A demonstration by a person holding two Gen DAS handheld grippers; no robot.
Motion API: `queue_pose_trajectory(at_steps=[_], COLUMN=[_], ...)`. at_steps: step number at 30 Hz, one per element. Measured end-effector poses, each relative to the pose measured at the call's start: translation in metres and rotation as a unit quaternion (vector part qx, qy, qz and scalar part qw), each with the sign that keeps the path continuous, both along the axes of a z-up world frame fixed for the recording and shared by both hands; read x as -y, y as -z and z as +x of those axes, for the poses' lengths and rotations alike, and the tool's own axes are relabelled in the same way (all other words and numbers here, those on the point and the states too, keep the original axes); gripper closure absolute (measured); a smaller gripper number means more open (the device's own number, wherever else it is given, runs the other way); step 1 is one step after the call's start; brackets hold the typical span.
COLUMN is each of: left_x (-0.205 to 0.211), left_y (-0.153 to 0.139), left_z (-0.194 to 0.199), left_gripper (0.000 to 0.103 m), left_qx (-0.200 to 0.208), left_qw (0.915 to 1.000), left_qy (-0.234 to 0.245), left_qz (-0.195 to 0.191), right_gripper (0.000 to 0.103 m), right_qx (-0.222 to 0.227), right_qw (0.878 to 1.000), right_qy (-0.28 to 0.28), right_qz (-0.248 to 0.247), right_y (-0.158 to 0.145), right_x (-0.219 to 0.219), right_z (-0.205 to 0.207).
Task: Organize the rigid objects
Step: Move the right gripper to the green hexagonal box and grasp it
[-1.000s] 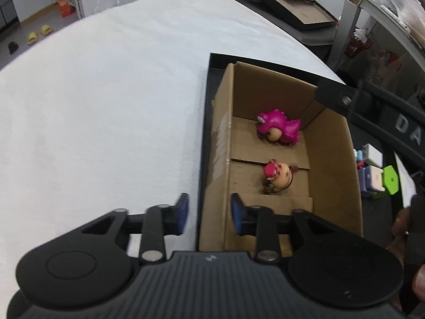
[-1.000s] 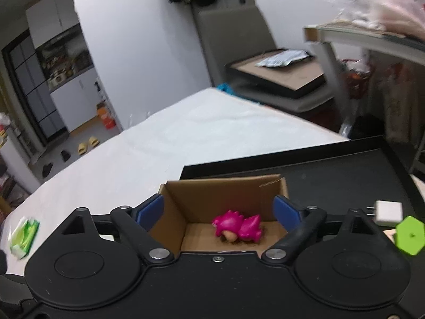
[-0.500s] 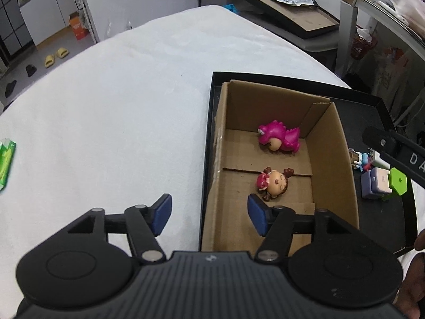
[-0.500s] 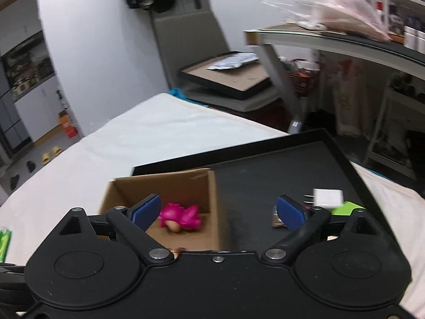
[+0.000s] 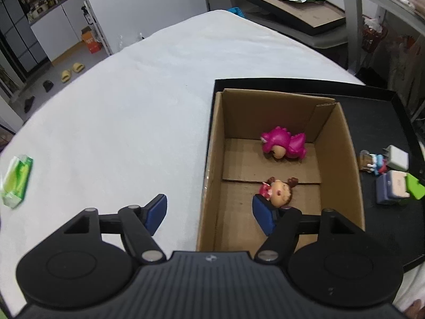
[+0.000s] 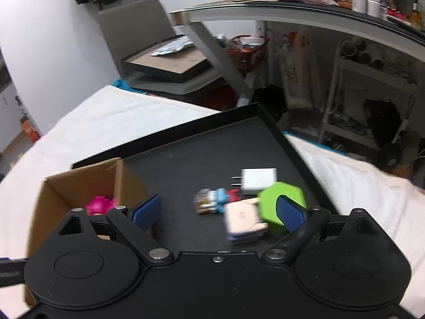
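Note:
A cardboard box (image 5: pixel 342 159) stands at the left of a black tray (image 5: pixel 385 122). Inside it lie a pink dinosaur figure (image 5: pixel 283 145) and an antlered doll (image 5: pixel 277 192). My left gripper (image 5: pixel 209 210) hovers over the box's near left wall, its jaws opening with nothing held between them. To the right on the tray sit a small blue-and-red figure (image 6: pixel 215 199), a white charger (image 6: pixel 259 182), a pale case (image 6: pixel 243 219) and a green hexagonal piece (image 6: pixel 271 199). My right gripper (image 6: pixel 219 212) is open above these items, touching none of them.
A white cloth (image 5: pixel 119 119) covers the table left of the tray, with a green packet (image 5: pixel 17 180) near its left edge. Behind the table, a chair holds a flat framed board (image 6: pixel 170 63). A cluttered desk (image 6: pixel 292 16) stands at the right.
My left gripper's jaws have spread wider and it has drawn back from the box. My right gripper has swung right, from over the box to over the small items on the tray.

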State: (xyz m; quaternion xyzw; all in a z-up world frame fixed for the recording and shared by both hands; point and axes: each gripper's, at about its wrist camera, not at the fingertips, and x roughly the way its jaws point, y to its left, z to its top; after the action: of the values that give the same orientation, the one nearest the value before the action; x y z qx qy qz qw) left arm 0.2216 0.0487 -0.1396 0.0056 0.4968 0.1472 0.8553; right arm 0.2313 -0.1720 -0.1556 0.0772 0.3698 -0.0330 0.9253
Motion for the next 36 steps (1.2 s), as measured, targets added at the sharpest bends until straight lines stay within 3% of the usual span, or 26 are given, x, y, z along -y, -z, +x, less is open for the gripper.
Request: queue_pose_trajectory(at_steps=[6,14,20,25,27,36], left_x=[0.003,0.007,0.012,0.018,0.018,0.015], left_y=[0.002,0.001,0.009,0.012,0.012,0.008], left_z=[0.006,0.020,0.027,0.030,0.031,0.026], left_gripper=[0.033,0.033,0.033,0.033,0.033,0.033], left_qx=[-0.010,-0.024,-0.039,-0.045,-0.045,-0.038], left_qw=[0.9996,0.9982,0.9974,0.9970,0.9971,0.9975], left_qy=[-0.009,-0.010,-0.009,-0.001,-0.002,0.003], left_qz=[0.025,0.053,0.059,0.063,0.062,0.059], right_gripper=[0.019,0.030,0.032,0.034,0.051,0.052], right_qx=[-0.027,-0.065,-0.090,-0.081,-0.091,-0.094], right_qw=[0.999,0.996,0.993,0.994,0.993,0.992], right_qy=[0.046,0.061,0.062,0.070,0.071,0.088], right_qz=[-0.013,-0.029,-0.032,-0.027,-0.028,-0.016], right_y=[0.016,0.037,0.051,0.053,0.055,0.059], right_x=[0.022,0.035,0.041,0.048,0.050,0.058], right_z=[0.012,0.033,0.042,0.043,0.044,0.037])
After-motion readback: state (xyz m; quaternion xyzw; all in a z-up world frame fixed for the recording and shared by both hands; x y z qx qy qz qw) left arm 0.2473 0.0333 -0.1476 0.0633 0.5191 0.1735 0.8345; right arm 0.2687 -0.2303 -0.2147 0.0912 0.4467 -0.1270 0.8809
